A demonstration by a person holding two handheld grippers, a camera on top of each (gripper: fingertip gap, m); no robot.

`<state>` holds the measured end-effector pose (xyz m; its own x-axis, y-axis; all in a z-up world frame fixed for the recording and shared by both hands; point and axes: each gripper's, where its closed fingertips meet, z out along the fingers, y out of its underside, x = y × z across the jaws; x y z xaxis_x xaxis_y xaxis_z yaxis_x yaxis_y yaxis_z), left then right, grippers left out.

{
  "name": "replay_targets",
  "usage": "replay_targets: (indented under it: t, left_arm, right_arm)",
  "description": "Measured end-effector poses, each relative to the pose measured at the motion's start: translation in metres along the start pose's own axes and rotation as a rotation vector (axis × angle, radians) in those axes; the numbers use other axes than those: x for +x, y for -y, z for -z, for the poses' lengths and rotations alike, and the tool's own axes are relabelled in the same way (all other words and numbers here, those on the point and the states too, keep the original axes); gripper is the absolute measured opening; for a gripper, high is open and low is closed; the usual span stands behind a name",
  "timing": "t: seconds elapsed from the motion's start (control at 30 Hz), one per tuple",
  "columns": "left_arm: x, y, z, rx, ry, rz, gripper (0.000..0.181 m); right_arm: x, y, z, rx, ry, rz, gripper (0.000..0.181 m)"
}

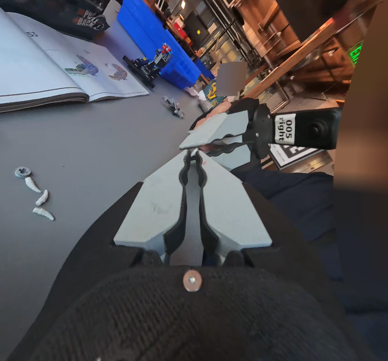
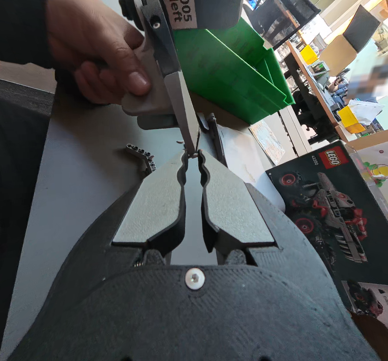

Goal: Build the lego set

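My left gripper point(image 1: 192, 155) and my right gripper point(image 2: 192, 154) meet tip to tip above the grey table point(image 1: 94, 151). A tiny white lego piece point(image 1: 194, 152) sits where the tips touch, and both pairs of jaws are closed on it point(image 2: 193, 155). The right gripper point(image 1: 185, 146) comes in from the right in the left wrist view. The left gripper point(image 2: 192, 148) comes down from above in the right wrist view. Three white tooth pieces point(image 1: 42, 198) and a grey round piece point(image 1: 22, 172) lie on the table to the left. A part-built black model point(image 1: 147, 65) stands by the open instruction booklet point(image 1: 52, 67).
A blue bin point(image 1: 157, 42) stands behind the model and a green bin point(image 2: 231, 67) behind the left gripper. The set's box point(image 2: 336, 214) stands at the right. A small grey sub-assembly point(image 1: 174, 107) and a bent grey beam point(image 2: 142, 155) lie on the table. A hand point(image 2: 100, 57) holds the left gripper. Both grippers' tips are close together, under 4 cm apart.
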<state>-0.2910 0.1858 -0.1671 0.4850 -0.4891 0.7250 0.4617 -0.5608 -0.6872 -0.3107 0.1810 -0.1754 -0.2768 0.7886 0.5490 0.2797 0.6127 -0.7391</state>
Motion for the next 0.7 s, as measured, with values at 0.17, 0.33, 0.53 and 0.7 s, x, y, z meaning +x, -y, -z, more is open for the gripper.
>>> replay_targets:
  t: [0.17, 0.33, 0.53, 0.7]
  left_arm:
    - [-0.004, -0.001, -0.001, -0.039, 0.022, 0.005, 0.001]
    - [-0.009, 0.000, -0.003, -0.047, 0.020, -0.003, 0.001]
    - [-0.007, 0.005, -0.002, -0.008, -0.014, 0.013, 0.000]
    - [-0.017, 0.004, 0.008, -0.031, 0.111, -0.103, 0.000]
  right_arm:
    - [0.000, -0.005, -0.002, -0.035, -0.014, 0.024, 0.005]
    - [0.003, -0.010, -0.005, -0.059, -0.033, 0.042, 0.005]
    - [0.005, -0.013, -0.002, -0.023, 0.018, -0.035, 0.000]
    - [0.012, -0.036, -0.008, -0.086, 0.100, -0.253, 0.000]
